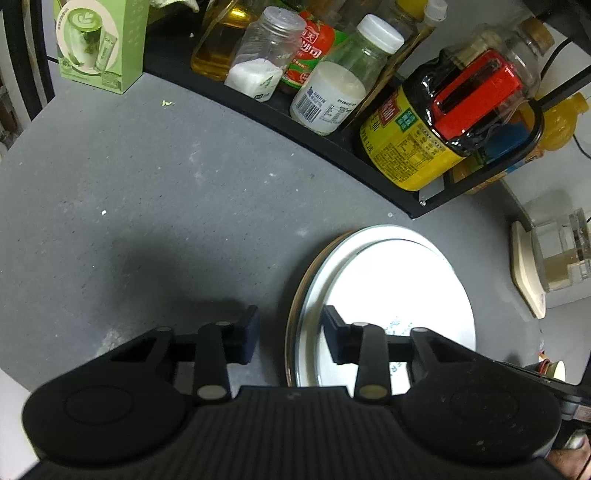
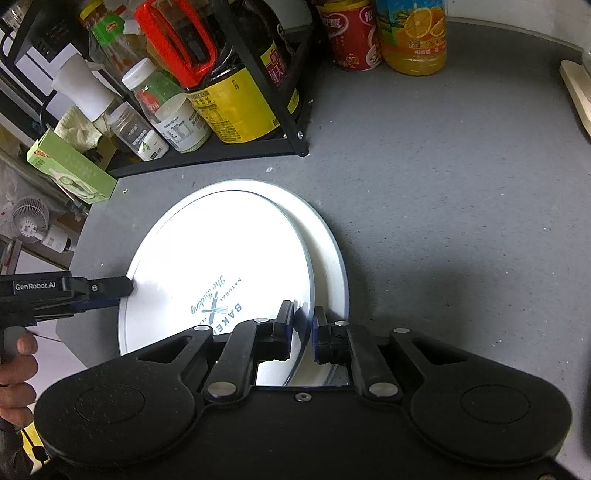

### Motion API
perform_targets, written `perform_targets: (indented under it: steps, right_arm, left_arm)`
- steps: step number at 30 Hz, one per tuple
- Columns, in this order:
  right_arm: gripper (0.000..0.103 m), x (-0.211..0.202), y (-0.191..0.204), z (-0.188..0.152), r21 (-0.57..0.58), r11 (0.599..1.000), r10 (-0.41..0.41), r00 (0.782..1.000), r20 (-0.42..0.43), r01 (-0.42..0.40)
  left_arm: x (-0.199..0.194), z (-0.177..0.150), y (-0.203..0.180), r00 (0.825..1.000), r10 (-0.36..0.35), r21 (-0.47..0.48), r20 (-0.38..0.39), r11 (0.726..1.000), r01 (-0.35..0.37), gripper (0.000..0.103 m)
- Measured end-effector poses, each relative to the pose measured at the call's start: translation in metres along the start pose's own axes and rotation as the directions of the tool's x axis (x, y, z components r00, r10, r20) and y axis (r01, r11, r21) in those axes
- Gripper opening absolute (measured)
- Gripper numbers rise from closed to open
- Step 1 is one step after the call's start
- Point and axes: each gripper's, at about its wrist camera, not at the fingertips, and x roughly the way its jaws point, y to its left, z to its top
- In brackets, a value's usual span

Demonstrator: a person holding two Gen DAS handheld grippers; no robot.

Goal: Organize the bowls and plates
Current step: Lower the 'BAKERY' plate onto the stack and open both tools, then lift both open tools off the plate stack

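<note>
We're over the grey counter (image 2: 443,192) with two white plates stacked, the top plate (image 2: 221,258) shifted a little off the bottom plate (image 2: 334,258), so a crescent of the lower one shows on the far right side. Our right gripper (image 2: 303,317) is pinched on the near edge of the top plate, both pads tight against the rim, blue print on the plate just left of its fingers. Our left gripper (image 1: 290,325) has its jaws spread wide across the plates' left edge: the right finger sits over the white surface, the left finger hangs over bare counter, nothing pinched between them. From the right wrist view we see that same left gripper coming in from the left, its tip at the top plate's rim, with a hand (image 2: 16,373) on its grip. Ahead of both tools stands a black rack (image 1: 332,147) packed with bottles and jars. A green box (image 1: 101,40) sits at the rack's left end, and a juice bottle (image 2: 413,33) and a red can (image 2: 351,37) stand to its right.
</note>
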Motion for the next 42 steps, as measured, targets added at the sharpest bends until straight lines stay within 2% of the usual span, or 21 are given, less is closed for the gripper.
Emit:
perform_targets:
  steps: [3, 10, 13, 18, 22, 23, 24, 26, 27, 31, 36, 39, 42]
  right_arm:
    - [0.011, 0.004, 0.002, 0.000, -0.001, 1.000, 0.002, 1.000, -0.008, -0.002]
    - [0.012, 0.008, 0.002, 0.002, 0.001, 1.000, 0.004, 1.000, -0.011, -0.004]
    - [0.018, 0.008, 0.002, 0.002, 0.008, 1.000, 0.014, 1.000, -0.025, -0.014]
    - [0.044, -0.005, 0.007, 0.004, -0.007, 1.000, 0.029, 1.000, -0.005, -0.029]
    - [0.045, -0.017, 0.011, 0.005, -0.041, 0.999, -0.003, 1.000, 0.020, 0.004]
    - [0.048, -0.020, 0.012, 0.006, -0.049, 0.999, -0.013, 0.999, 0.030, 0.014]
    - [0.058, -0.023, 0.012, 0.006, -0.054, 0.998, -0.026, 0.999, 0.038, 0.028]
    - [0.070, -0.028, 0.013, 0.006, -0.064, 0.996, -0.064, 0.996, 0.062, 0.068]
    - [0.071, -0.029, 0.012, 0.005, -0.067, 0.995, -0.073, 0.995, 0.066, 0.077]
    - [0.071, -0.015, 0.002, 0.003, -0.038, 0.996, -0.080, 0.997, 0.022, 0.080]
    - [0.040, -0.003, -0.004, -0.004, -0.008, 0.998, -0.056, 0.998, -0.018, 0.056]
    - [0.033, -0.005, -0.002, -0.006, -0.024, 0.999, -0.032, 0.999, -0.014, 0.032]
    - [0.032, -0.007, -0.001, -0.006, -0.032, 0.999, -0.035, 0.999, -0.013, 0.035]
  left_arm:
    - [-0.003, 0.002, -0.001, 1.000, -0.012, 0.000, 0.003, 1.000, 0.012, 0.021]
    - [-0.005, 0.002, -0.002, 1.000, -0.011, 0.004, 0.008, 1.000, 0.011, 0.019]
    - [-0.004, 0.002, -0.002, 1.000, -0.013, 0.006, 0.008, 1.000, 0.013, 0.017]
    - [-0.003, 0.003, -0.002, 1.000, -0.020, 0.006, 0.000, 1.000, 0.020, 0.016]
    - [-0.001, 0.004, -0.003, 1.000, -0.023, 0.008, -0.006, 1.000, 0.023, 0.016]
    - [0.000, 0.004, -0.003, 1.000, -0.024, 0.010, -0.010, 1.000, 0.024, 0.016]
    - [0.001, 0.003, -0.003, 1.000, -0.025, 0.010, -0.015, 1.000, 0.025, 0.016]
    - [0.004, 0.003, -0.004, 0.999, -0.026, 0.008, -0.025, 1.000, 0.026, 0.017]
    - [0.005, 0.002, -0.004, 0.999, -0.025, 0.006, -0.025, 1.000, 0.025, 0.017]
    - [0.007, 0.002, -0.005, 0.999, -0.021, 0.011, -0.028, 1.000, 0.021, 0.017]
    - [0.007, 0.002, -0.005, 0.999, -0.017, 0.017, -0.034, 1.000, 0.018, 0.017]
    - [0.007, 0.003, -0.006, 0.999, -0.014, 0.015, -0.035, 1.000, 0.015, 0.017]
    - [0.009, 0.003, -0.007, 0.999, -0.008, 0.014, -0.045, 1.000, 0.009, 0.018]
